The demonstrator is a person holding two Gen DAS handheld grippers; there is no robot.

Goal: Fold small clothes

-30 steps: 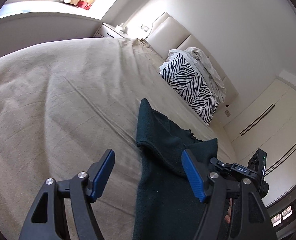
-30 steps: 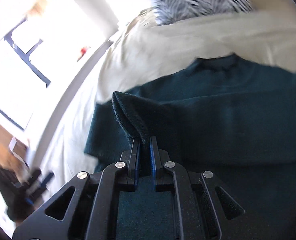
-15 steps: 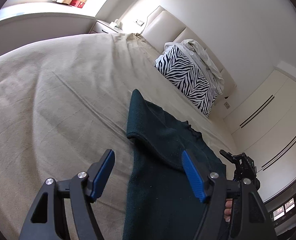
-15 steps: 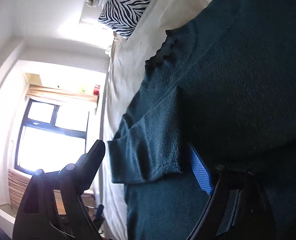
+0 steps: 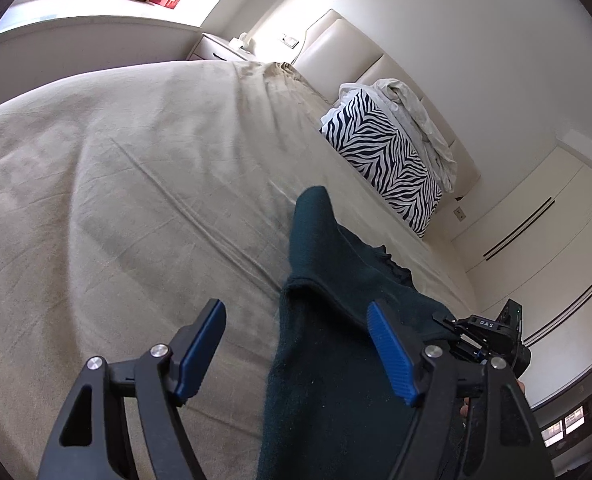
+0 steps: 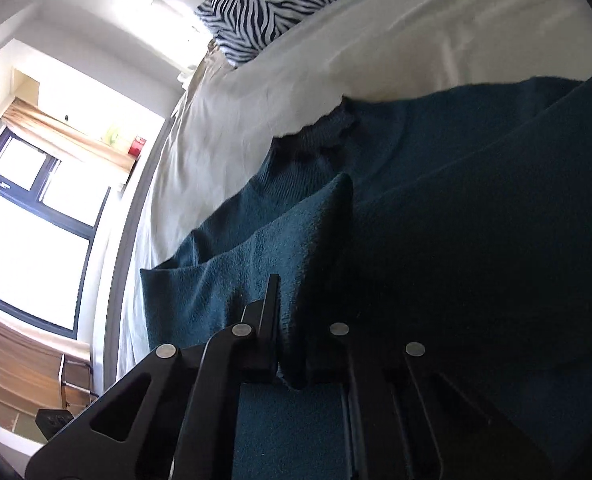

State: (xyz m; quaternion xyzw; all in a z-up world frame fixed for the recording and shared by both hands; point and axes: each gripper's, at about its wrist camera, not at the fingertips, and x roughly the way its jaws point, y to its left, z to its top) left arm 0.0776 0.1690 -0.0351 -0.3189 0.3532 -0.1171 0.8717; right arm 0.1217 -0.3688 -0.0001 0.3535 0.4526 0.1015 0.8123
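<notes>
A dark teal knit sweater (image 5: 327,360) lies on the beige bed (image 5: 116,200), one sleeve folded in across its body. My left gripper (image 5: 296,352) is open and empty, its blue pads hovering over the sweater's left edge. My right gripper (image 6: 292,332) is shut on the folded sleeve (image 6: 264,256) of the sweater (image 6: 475,220), pinching the cloth between its jaws. The right gripper also shows in the left wrist view (image 5: 483,336), at the sweater's far side.
A zebra-striped pillow (image 5: 383,152) with a crumpled white cloth (image 5: 415,112) leans against the cream headboard (image 5: 347,44). A nightstand (image 5: 220,48) stands at the bed's far corner. White wardrobe doors (image 5: 543,248) are on the right. A window (image 6: 28,208) is beyond the bed.
My right gripper was shut on the sleeve, opened half a second ago, and is shut on the folded sleeve again now. My left gripper stayed open, drifting slightly.
</notes>
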